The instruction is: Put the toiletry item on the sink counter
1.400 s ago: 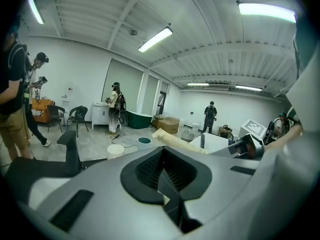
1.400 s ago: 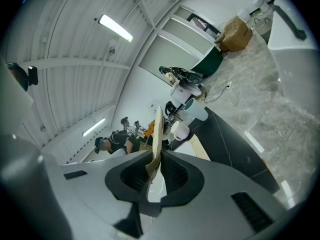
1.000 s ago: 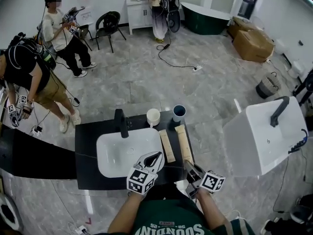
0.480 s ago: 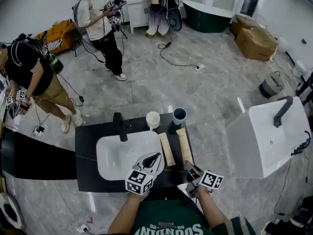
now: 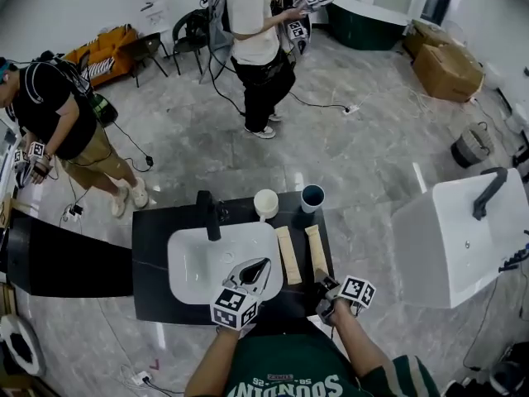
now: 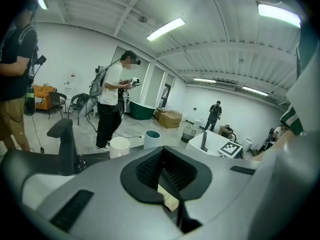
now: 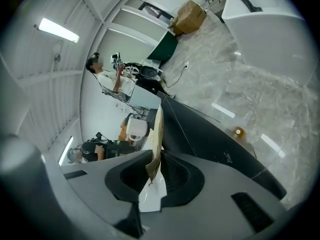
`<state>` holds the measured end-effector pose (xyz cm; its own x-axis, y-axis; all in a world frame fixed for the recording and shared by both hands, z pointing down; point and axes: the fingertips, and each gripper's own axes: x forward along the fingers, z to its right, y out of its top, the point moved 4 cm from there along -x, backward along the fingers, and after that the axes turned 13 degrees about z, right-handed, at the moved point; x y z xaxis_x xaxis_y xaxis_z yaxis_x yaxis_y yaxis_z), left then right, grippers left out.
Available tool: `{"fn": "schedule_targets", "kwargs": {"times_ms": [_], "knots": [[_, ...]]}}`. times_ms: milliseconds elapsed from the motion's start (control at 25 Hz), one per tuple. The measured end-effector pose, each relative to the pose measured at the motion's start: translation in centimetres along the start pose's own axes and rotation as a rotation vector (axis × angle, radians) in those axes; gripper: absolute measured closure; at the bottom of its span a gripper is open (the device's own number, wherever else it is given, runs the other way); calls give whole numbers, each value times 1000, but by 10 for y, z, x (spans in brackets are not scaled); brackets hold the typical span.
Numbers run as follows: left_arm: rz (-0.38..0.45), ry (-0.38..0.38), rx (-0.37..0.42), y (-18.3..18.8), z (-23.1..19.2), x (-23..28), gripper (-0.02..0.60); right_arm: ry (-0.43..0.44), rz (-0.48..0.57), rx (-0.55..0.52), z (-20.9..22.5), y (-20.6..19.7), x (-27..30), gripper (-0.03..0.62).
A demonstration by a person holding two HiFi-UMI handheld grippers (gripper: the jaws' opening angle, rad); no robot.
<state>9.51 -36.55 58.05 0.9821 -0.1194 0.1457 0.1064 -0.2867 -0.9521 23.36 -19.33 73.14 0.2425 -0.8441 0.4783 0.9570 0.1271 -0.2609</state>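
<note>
Black sink counter (image 5: 149, 246) steady at bottom centre. Right gripper (image 5: 325, 291) lower than a second ago and rolled over, now at counter's near edge. Clamps near end of right-hand tube (image 5: 316, 251), lying along counter beside basin (image 5: 194, 263). Left gripper (image 5: 263, 265) pinched together, apparently on nothing, tips near left-hand tube (image 5: 288, 255). Judged: item down on counter, only release left.

I'm standing in a bathroom showroom: beyond my fingers (image 5: 256, 269), a bathtub (image 5: 369, 26) and a freestanding basin (image 5: 463, 240) are sitting on marble floor (image 5: 372, 151).
</note>
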Motion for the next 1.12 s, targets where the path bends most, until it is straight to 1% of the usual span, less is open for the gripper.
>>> {"fn": "schedule_targets", "kwargs": {"times_ms": [120,320,440,560,720,840,960,1040,1120], "knots": [[-4,21,-6,-4,-8,0,571,-23,-12,11,11,1,13,522],[-15,49,-16,-8,-18,0,571,-76,-7,61,31,0,25,522],[-19,61,-22,-9,-21,0,571,-125,-16,52,39,0,26,522],[-23,69,-25,-11,-23,1,571,-172,-32,22,47,1,27,515],[-30,67,-28,-12,-21,4,571,-190,-67,-30,50,3,28,438],[-32,63,-29,-12,-20,6,571,-195,-121,-44,51,-3,30,405],[-34,55,-29,-14,-19,8,571,-193,-171,-2,52,-11,32,376],[-36,50,-29,-15,-18,10,571,-192,-190,27,52,-13,32,372],[-37,44,-31,-15,-18,12,571,-199,-210,28,53,-13,31,367]]}}
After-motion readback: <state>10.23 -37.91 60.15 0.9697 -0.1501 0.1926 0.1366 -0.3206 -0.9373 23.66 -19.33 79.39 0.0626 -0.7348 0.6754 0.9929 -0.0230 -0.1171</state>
